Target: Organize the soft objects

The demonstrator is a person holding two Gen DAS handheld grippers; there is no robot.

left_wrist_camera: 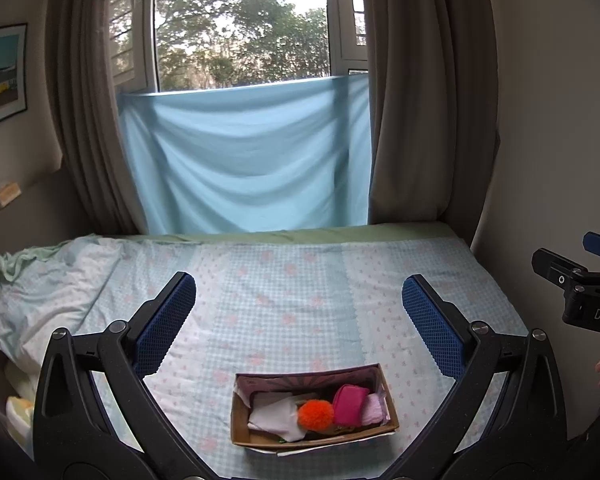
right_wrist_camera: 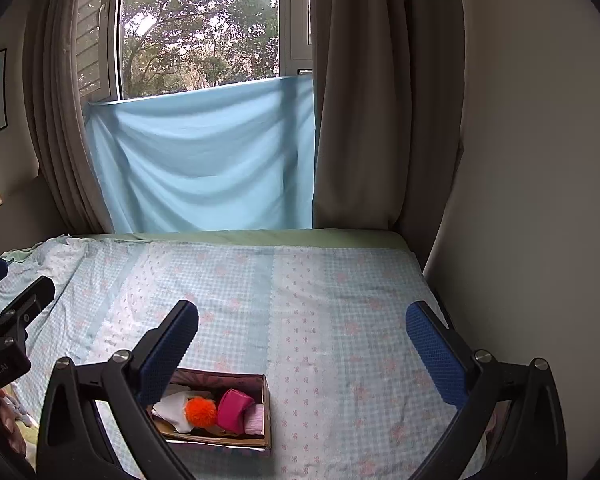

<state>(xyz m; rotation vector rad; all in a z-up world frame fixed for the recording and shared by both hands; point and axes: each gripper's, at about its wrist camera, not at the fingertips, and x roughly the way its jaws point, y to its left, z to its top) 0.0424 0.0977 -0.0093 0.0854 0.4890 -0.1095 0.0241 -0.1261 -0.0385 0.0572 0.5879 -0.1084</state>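
Left gripper (left_wrist_camera: 299, 294) and right gripper (right_wrist_camera: 302, 322), jaws apart and empty, hover above the cardboard box (left_wrist_camera: 314, 434) holding soft items

Both views bedward — shared box (left_wrist_camera: 315, 410)

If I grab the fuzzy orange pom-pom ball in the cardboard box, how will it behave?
The fuzzy orange pom-pom ball looks fluffy, so it would probably squash between the pads and weigh little. Being round, it might roll if dropped on the bed, though the fuzz likely damps that.

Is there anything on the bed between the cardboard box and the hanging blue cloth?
No: between the cardboard box and blue cloth, only bare patterned bedsheet shows in both wrist views.
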